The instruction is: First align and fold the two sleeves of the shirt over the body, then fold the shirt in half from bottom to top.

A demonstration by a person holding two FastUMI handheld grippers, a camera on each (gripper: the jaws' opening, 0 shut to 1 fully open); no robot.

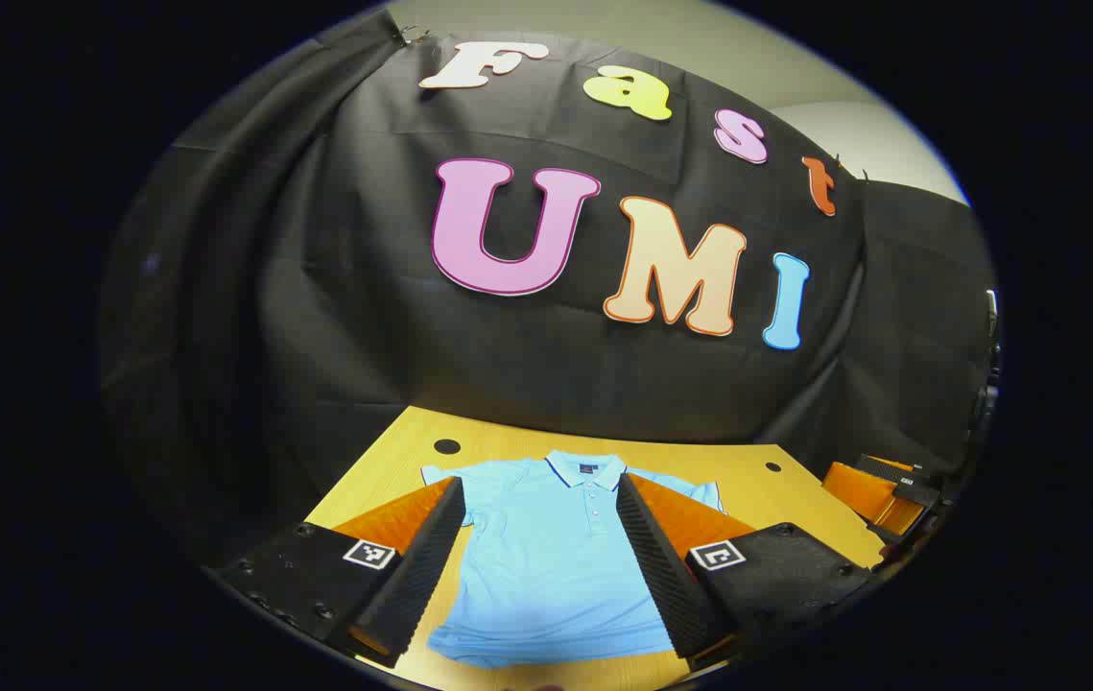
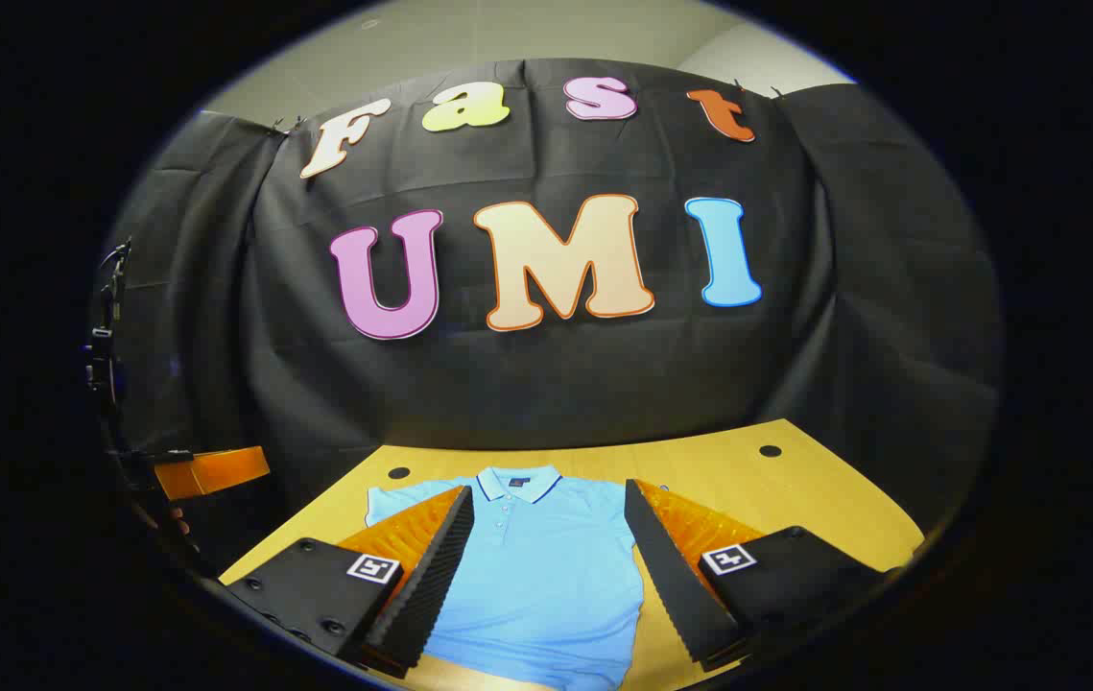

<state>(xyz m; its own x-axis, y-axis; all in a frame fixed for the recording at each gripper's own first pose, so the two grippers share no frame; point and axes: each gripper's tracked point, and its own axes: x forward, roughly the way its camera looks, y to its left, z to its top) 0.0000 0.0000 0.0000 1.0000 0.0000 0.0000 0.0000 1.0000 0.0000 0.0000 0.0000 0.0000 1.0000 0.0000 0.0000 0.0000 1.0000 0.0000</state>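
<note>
Left gripper [image 1: 538, 566] jaws spread wide above tabletop [image 1: 392, 451], right gripper [image 2: 548, 576] likewise spread, light blue polo shirt [image 1: 546, 557] flat, unfolded, collar far

left tongs [image 1: 538, 499]: spread wide, empty | right tongs [image 2: 547, 509]: spread wide, empty (both raised, level)

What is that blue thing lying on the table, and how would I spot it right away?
Look at the yellow wooden table in front of the black cloth wall. Spread flat in its middle is a light blue polo shirt, its collar pointing toward the wall. It is the only piece of clothing there, marked by a dark-trimmed collar and a short row of buttons below it.
</note>
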